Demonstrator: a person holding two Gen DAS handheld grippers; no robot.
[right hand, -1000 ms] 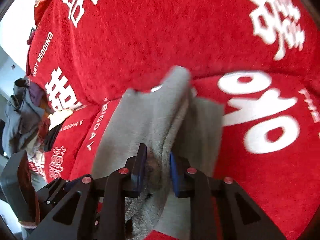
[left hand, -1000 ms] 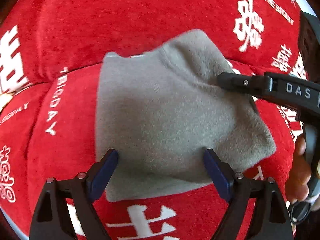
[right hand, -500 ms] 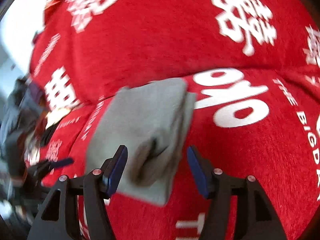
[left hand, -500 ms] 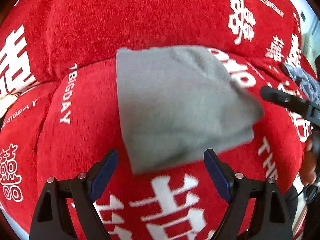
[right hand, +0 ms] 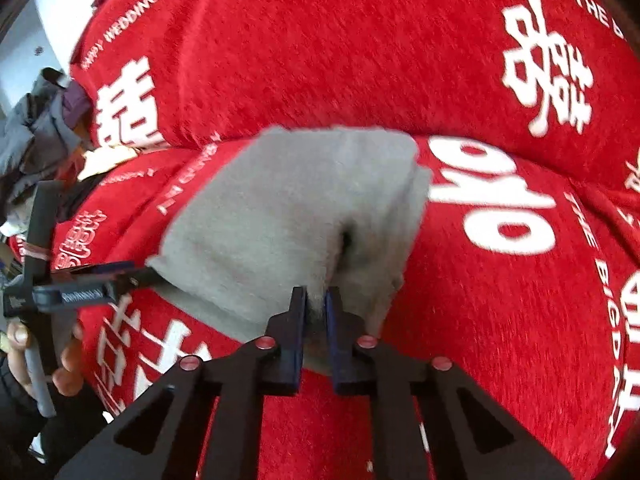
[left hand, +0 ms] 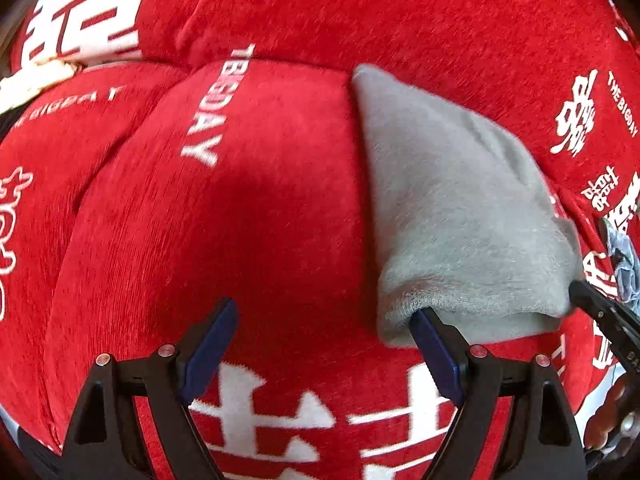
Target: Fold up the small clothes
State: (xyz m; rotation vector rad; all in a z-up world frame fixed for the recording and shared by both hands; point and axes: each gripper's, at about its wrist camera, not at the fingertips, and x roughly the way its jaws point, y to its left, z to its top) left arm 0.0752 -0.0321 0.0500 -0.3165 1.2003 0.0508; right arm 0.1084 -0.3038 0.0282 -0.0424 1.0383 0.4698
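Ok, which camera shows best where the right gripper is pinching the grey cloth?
The right wrist view: the right gripper shows shut on a near edge of the grey cloth, folded on the red cover. The left wrist view shows only that gripper's tip at the cloth's right corner; the pinch itself is not visible.

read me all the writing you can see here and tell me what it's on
"THE BIGDAY": white print on the red cover.
"WEDDING": same cover, left of the right wrist view.
Large white Chinese characters on the cover.
Label on the left hand-held gripper: too blurred.
Gray garment: no text.
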